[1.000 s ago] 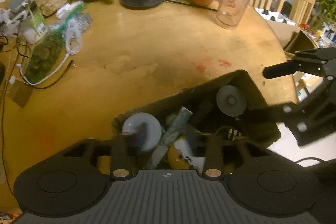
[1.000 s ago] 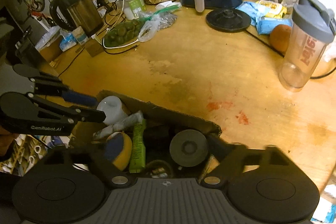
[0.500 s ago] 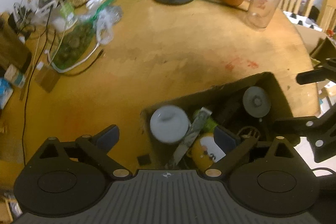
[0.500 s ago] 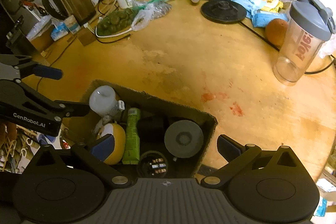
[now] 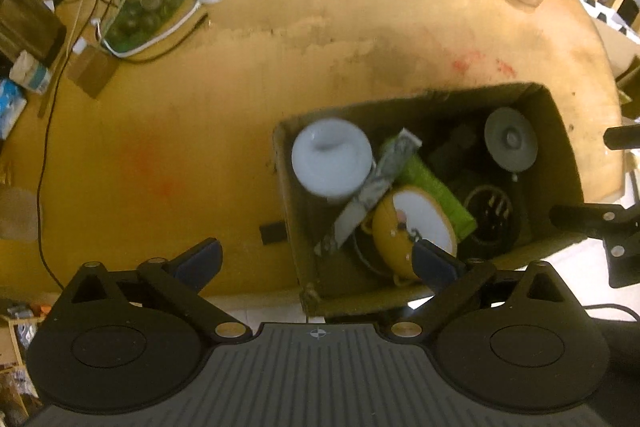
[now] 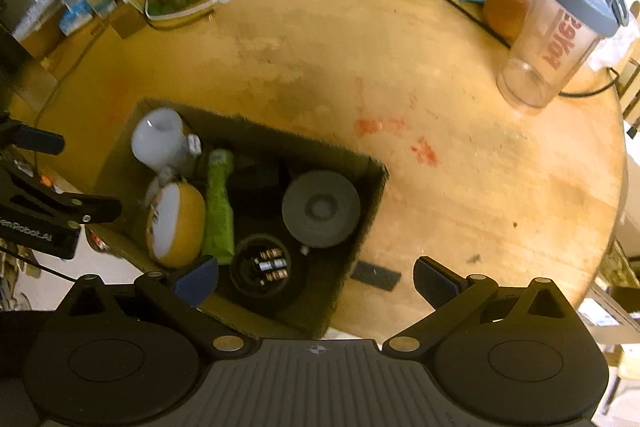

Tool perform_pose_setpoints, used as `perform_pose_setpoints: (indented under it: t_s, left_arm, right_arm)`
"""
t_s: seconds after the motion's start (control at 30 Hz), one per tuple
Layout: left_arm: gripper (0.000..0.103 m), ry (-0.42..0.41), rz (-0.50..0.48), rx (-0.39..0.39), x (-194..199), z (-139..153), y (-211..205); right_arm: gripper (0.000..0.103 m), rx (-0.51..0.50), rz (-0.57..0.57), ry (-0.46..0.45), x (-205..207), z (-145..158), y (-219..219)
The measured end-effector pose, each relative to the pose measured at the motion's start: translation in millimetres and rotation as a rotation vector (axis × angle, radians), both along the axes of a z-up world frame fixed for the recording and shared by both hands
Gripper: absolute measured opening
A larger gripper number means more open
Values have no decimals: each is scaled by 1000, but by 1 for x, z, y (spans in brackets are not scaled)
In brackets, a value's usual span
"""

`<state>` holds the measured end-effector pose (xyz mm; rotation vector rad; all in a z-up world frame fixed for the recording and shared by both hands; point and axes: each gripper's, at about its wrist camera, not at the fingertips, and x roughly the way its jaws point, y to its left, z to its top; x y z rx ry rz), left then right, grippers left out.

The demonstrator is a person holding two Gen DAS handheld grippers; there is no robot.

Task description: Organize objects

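Left wrist view is showing the left gripper point(image 5: 316, 261) hanging spread and empty above the table point(image 5: 240, 75) edge, its right finger over the cardboard box point(image 5: 560, 131) sitting at four o'clock. Going left to right inside the box: a white jar point(image 5: 330, 157), a silver sachet point(image 5: 372, 193), a yellow round container point(image 5: 412, 227), a green pouch point(image 5: 432, 183), a grey disc point(image 5: 510, 139). The jar is looking hard, smooth, probably slippery — best taken across its sides. Right wrist view is showing the right gripper point(image 6: 316, 279) also spread, holding nothing — box point(image 6: 372, 195) at nine o'clock.
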<state>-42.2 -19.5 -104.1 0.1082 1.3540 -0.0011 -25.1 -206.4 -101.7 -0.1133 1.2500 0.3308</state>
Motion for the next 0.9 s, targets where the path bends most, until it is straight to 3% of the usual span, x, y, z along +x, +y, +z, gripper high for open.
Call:
perform_pose_setpoints:
  t_s: [0.53,0.9]
  left_arm:
    - [103,72,29,11,-2,-7,4]
    - [103,29,45,-30,1,1,9]
  right_arm:
    - [103,-94,8,93,-1,-20,3]
    - [103,-71,-25,102,3,-19,-1]
